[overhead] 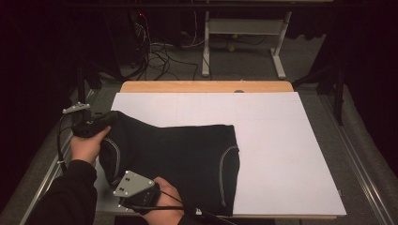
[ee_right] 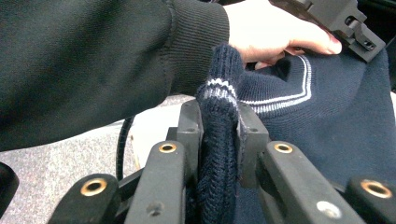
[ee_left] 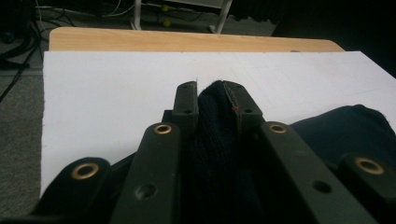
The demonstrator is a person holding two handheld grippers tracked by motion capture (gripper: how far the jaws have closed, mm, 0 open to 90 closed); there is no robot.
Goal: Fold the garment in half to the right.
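sweater (overhead: 187,164), dark navy knit with white stripe trim, lies folded on the white board (overhead: 281,150) covering the desk, at its near left part. left gripper (ee_left: 212,95) is clamped on a fold of knit at the sweater's far left corner. right gripper (ee_right: 219,119) is clamped on a striped ribbed edge at its near side.

floor: grey carpet (overhead: 305,56) | cables: black tangle on floor (overhead: 157,58) | furniture: white metal desk frame (overhead: 244,28) beyond wooden table (overhead: 206,86) with white sheet cover (overhead: 281,154) | surroundings: dark, dim light
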